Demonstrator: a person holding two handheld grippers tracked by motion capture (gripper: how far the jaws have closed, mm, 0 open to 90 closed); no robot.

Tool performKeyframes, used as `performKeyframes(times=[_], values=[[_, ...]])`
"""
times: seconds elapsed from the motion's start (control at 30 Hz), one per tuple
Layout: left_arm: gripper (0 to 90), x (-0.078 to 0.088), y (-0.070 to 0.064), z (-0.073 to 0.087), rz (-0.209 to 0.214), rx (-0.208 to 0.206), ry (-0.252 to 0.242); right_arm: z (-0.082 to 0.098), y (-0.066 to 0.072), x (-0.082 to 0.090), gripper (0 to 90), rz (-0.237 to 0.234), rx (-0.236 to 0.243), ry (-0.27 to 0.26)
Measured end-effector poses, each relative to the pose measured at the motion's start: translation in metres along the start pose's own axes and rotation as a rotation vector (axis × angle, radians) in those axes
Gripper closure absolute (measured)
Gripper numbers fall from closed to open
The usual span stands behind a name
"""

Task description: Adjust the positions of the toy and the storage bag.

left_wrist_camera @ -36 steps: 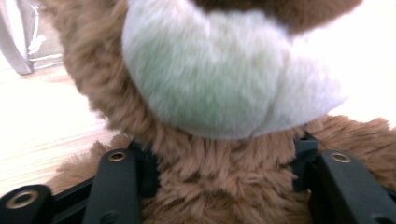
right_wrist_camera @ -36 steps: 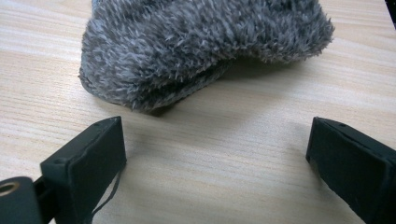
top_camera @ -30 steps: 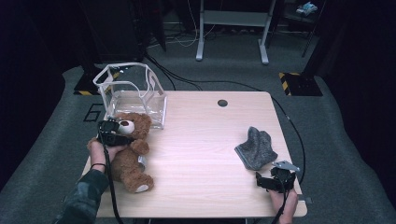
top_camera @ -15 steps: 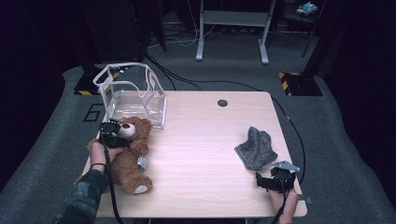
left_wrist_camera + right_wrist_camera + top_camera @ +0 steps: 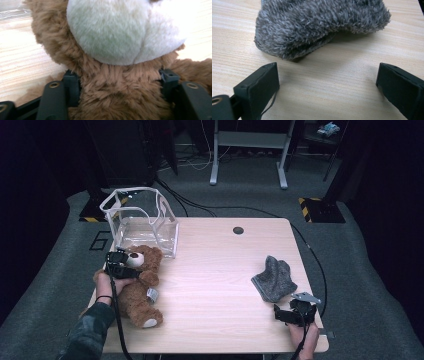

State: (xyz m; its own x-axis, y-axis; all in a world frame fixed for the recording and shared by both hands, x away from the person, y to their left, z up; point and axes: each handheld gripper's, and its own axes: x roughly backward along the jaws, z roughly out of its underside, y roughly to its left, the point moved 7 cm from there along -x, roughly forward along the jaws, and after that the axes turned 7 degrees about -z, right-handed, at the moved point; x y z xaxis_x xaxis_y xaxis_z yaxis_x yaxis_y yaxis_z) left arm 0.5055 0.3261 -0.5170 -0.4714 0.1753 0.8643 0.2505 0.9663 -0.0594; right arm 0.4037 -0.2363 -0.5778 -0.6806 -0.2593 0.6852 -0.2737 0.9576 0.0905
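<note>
At the near right corner of the bench (image 5: 220, 270), the right claw (image 5: 290, 314) rests in the person's hand with its jaws spread wide and nothing between them; in the right gripper view they point at the grey fuzzy hat (image 5: 319, 25), which lies just beyond on bare wood, near the right edge and untouched. Along the near left edge the teddy bear (image 5: 137, 285) lies on its back, feet toward the near edge and head toward the far left corner. The left claw (image 5: 118, 265) sits at the bear's neck, and in the left gripper view its jaws straddle the brown fur just under the cream muzzle (image 5: 125, 30). They have just been opening, with the bear between them; whether the pads press the fur at this moment I cannot tell. Beyond the bear's head, on the far left corner, the clear plastic bag (image 5: 140, 217) stands open-topped and looks empty. Judged from how things lie, the packing has hardly begun: the bear is beside the bag rather than inside it, and the hat has yet to be picked up
</note>
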Motion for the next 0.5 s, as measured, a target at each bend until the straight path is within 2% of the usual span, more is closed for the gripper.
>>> performKeyframes(times=[0.03,0.07,0.3,0.5], values=[[34.3,-0.0011,-0.0005,-0.0004,-0.001,0.014,-0.014,0.0000,0.0000,0.0000,3.8,0.000,0.000,0.000],[33.4,-0.0003,0.0004,0.0004,0.004,0.005,-0.001,0.0000,0.0001,-0.0001,3.8,-0.001,0.000,0.000],[30.7,0.0002,-0.0010,0.0031,0.003,-0.010,0.012,-0.0001,0.0002,-0.0001,3.8,-0.002,0.002,-0.001],[28.2,0.0009,-0.0007,0.0054,0.009,-0.007,0.029,-0.0003,-0.0002,-0.0003,3.8,-0.004,0.009,-0.001]])
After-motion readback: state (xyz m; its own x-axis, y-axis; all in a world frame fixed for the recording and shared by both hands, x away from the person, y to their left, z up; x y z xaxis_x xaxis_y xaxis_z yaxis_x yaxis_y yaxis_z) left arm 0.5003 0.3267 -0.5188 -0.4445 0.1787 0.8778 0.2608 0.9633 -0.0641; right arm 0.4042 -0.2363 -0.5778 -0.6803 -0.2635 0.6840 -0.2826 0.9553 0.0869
